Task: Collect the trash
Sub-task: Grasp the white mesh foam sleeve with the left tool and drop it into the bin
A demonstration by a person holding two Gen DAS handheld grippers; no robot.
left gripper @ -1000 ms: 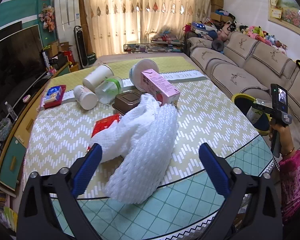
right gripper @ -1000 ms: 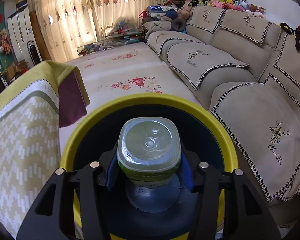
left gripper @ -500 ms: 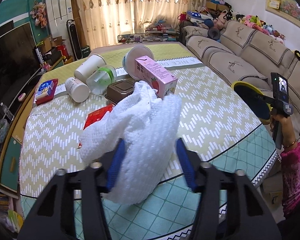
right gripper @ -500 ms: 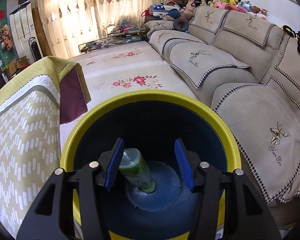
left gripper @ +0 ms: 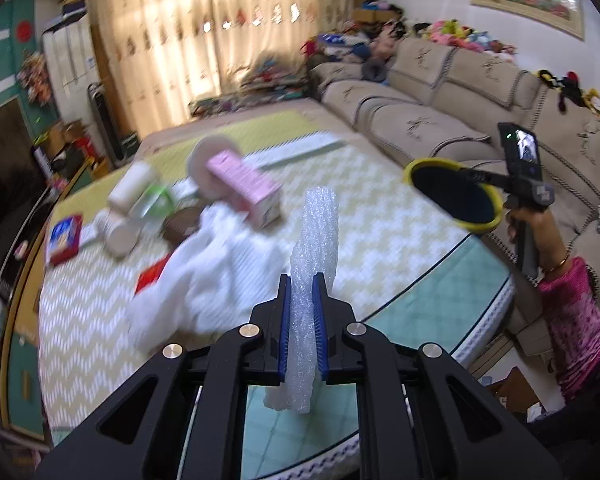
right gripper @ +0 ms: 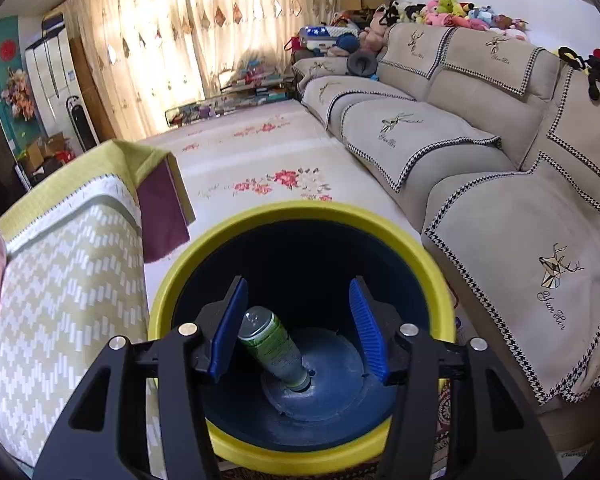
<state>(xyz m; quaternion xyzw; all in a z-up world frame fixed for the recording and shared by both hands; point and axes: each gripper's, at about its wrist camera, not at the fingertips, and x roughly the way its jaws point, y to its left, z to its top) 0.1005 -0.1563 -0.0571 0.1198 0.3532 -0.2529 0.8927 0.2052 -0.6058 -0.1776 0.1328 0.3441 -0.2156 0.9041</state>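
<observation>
From the left wrist view, the left gripper (left gripper: 302, 300) is raised above the table (left gripper: 380, 200), its blue ribbed pads clamped on a strip of white bubble wrap (left gripper: 312, 264) that stands upright between them. From the right wrist view, the right gripper (right gripper: 298, 322) hangs released over a yellow-rimmed dark bin (right gripper: 300, 216); a green-labelled plastic bottle (right gripper: 274, 346) lies tilted inside it.

Script wording on sofa covers (right gripper: 552, 312), not clearly readable.
</observation>
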